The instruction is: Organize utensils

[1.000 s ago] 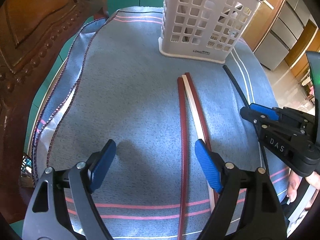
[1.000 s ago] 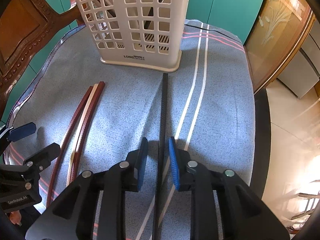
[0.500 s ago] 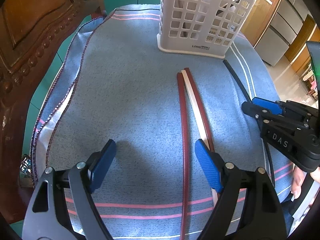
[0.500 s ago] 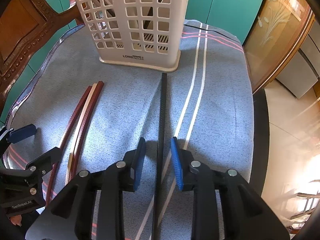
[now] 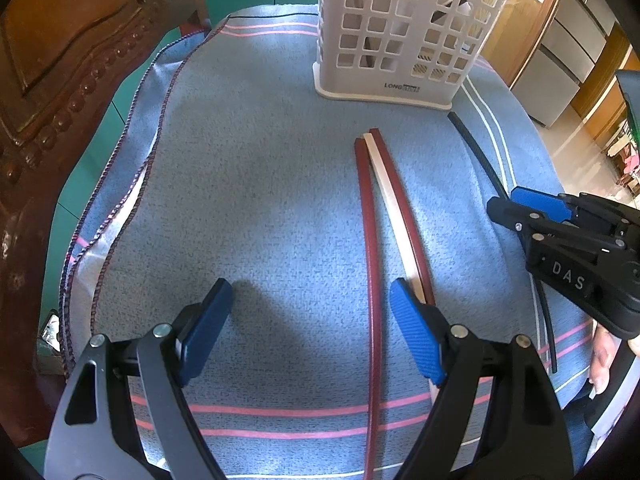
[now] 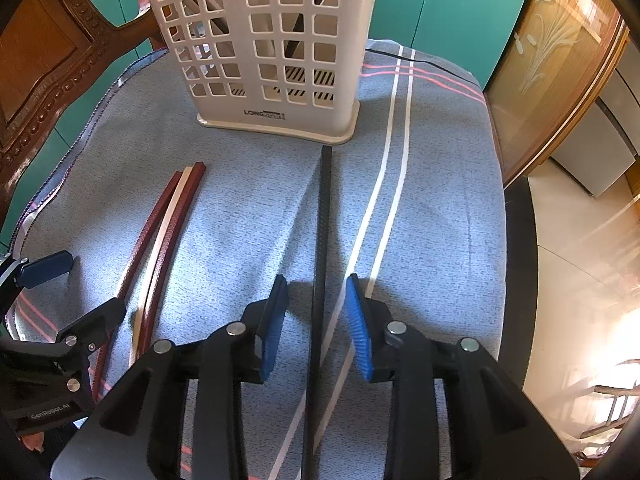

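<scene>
Fingers point(image 6: 357, 322) of the right gripper point(image 6: 316, 320) have spread over the last second: they were drawn in close on either side of the black chopstick point(image 6: 323, 216) and now stand clearly apart, with cloth showing between each pad and the stick. That stick lies flat on the blue cloth point(image 6: 248, 208), running from between those fingers toward 12 o'clock, its far tip just short of the white basket point(image 6: 276, 52). I'd read that as a grip let go or never finished, so the black stick is not yet picked up.

Over on the left gripper point(image 5: 310, 328) nothing much has altered; its fingers are wide apart and empty, hovering over the cloth. One dark red chopstick point(image 5: 370, 248) passes between them near the right finger, while the pale chopstick point(image 5: 390, 200) and a second red one run under that finger. All three point toward the basket at about 1 o'clock.

Dark sticks already stand inside the basket. By my reckoning four remain on the cloth, and the right hand needs to close again before lifting.
</scene>
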Available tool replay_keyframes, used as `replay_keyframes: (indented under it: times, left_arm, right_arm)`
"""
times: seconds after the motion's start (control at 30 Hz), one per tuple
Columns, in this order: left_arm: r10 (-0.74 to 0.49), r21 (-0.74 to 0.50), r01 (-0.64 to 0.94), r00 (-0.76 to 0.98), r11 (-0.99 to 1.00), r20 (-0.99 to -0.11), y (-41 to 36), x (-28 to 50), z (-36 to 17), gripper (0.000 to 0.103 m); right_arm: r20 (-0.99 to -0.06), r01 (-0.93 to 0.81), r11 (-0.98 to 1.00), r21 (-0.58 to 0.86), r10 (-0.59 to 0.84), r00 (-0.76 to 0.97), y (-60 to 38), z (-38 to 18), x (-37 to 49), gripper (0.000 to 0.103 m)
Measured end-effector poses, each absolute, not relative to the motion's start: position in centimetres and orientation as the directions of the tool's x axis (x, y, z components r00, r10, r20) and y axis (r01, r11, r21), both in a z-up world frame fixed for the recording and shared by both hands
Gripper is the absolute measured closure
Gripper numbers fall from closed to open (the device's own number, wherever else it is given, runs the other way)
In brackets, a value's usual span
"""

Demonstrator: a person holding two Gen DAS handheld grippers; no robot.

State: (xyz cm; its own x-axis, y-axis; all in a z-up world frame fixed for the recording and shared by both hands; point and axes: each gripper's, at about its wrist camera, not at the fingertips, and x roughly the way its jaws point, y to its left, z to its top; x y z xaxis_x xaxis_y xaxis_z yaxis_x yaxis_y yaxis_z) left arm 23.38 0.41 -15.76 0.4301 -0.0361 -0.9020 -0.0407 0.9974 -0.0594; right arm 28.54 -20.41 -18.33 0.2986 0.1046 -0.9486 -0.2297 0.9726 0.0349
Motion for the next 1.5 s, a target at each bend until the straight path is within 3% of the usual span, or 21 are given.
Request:
replay_keyframes:
  times: [1.0, 1.23, 1.37, 1.5]
  left_arm:
    - [-0.036, -0.075, -0.072, 0.435, 0.995, -0.900, 2.6, 24.7, -15.9, 0.021]
    - [0.014, 0.040, 0.057, 0.410, 0.998, -0.912, 0.2, 29.2, -15.9, 0.020]
    - [-0.009, 0.031, 0.098, 0.381, 0.995, -0.924, 0.1, 31.3, -15.8, 0.022]
    - [-0.063, -0.020, 0.127, 0.344, 0.992, -0.937, 1.1, 33.6, -15.8, 0.032]
  right_arm:
    - [-0.941, -0.201, 0.977, 0.076, 0.137, 0.309, -20.6, -17.3, 29.1, 0.068]
    - [-0.949, -0.215, 0.976, 0.023, 0.089, 0.302, -19.9, -17.8, 31.3, 0.068]
    - [-0.952, -0.244, 0.969, -0.032, 0.045, 0.303, -19.3, -18.5, 32.7, 0.068]
    - [-0.958, -0.238, 0.971, -0.003, 0.066, 0.280, -19.8, -18.8, 33.8, 0.068]
